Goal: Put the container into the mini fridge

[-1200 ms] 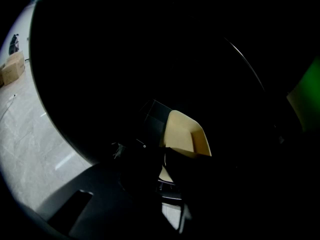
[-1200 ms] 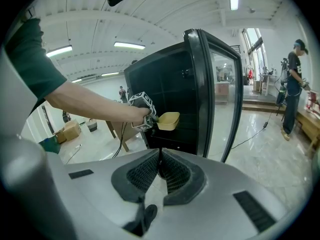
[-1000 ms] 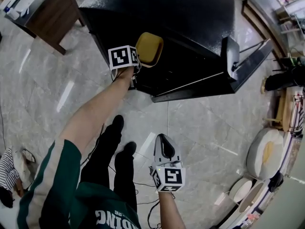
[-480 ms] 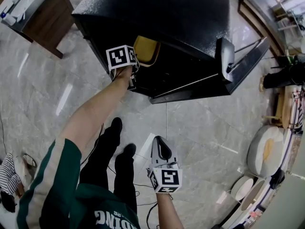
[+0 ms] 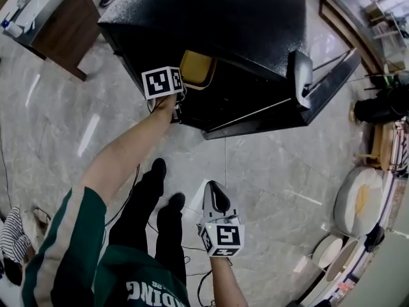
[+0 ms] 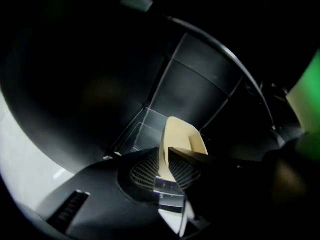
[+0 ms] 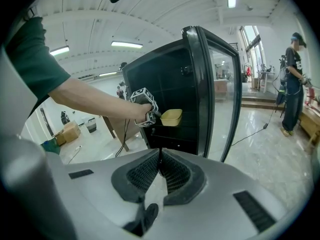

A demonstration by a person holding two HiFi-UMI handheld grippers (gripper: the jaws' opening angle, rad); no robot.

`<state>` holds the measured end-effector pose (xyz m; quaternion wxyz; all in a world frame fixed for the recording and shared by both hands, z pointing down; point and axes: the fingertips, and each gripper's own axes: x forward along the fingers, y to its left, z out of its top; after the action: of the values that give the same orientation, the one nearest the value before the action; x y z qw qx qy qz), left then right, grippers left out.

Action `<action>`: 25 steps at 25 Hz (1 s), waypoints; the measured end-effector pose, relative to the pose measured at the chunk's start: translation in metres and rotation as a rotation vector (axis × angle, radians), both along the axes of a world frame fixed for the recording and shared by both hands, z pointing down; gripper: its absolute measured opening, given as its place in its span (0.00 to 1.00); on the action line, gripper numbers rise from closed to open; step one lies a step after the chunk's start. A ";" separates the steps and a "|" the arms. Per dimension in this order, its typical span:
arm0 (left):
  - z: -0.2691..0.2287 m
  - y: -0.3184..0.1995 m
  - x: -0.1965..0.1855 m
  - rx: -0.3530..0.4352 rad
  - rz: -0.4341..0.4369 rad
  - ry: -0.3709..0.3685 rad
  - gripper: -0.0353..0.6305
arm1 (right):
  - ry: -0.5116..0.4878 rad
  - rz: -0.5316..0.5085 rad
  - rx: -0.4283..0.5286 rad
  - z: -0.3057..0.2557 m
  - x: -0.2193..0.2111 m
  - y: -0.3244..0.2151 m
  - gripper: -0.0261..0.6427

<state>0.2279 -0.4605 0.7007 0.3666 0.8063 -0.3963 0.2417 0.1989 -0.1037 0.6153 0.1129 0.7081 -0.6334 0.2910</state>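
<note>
The pale yellow container (image 5: 197,69) hangs at the open front of the black mini fridge (image 5: 211,18), its far part under the fridge's top edge. My left gripper (image 5: 181,84) is shut on the container's near rim. In the left gripper view the container (image 6: 184,140) stands on edge between the jaws of my left gripper (image 6: 165,156), with the dark fridge interior and a clear shelf (image 6: 145,129) behind it. The fridge door (image 5: 332,85) is swung open to the right. My right gripper (image 5: 218,196) is shut and empty, low over the floor. From the right gripper view the container (image 7: 171,117) shows at mid height.
A wooden table (image 5: 57,24) stands left of the fridge. Round stools (image 5: 354,203) and shelving sit at the right edge. Cables trail on the marble floor (image 5: 275,171). A person (image 7: 294,84) stands beyond the door; cardboard boxes (image 7: 70,132) lie far left.
My left gripper has carried the container slightly deeper under the fridge's top edge. The right gripper has stayed shut and nearly still.
</note>
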 end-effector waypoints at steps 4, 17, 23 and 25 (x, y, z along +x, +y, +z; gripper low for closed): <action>-0.011 0.006 -0.004 0.039 0.033 -0.026 0.15 | 0.004 -0.009 0.015 -0.008 -0.002 -0.005 0.09; -0.078 0.071 -0.020 0.235 0.347 -0.110 0.07 | 0.003 -0.014 0.038 -0.044 -0.005 -0.021 0.09; -0.114 0.106 -0.035 0.291 0.440 -0.083 0.07 | 0.001 -0.010 0.023 -0.060 -0.008 -0.022 0.09; -0.124 0.118 -0.043 0.317 0.466 -0.094 0.07 | 0.003 -0.014 0.024 -0.067 -0.008 -0.020 0.09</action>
<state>0.1851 -0.3427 0.5769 0.1516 0.9108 -0.2499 0.2915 0.1905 -0.1239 0.5484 0.1073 0.7055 -0.6415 0.2814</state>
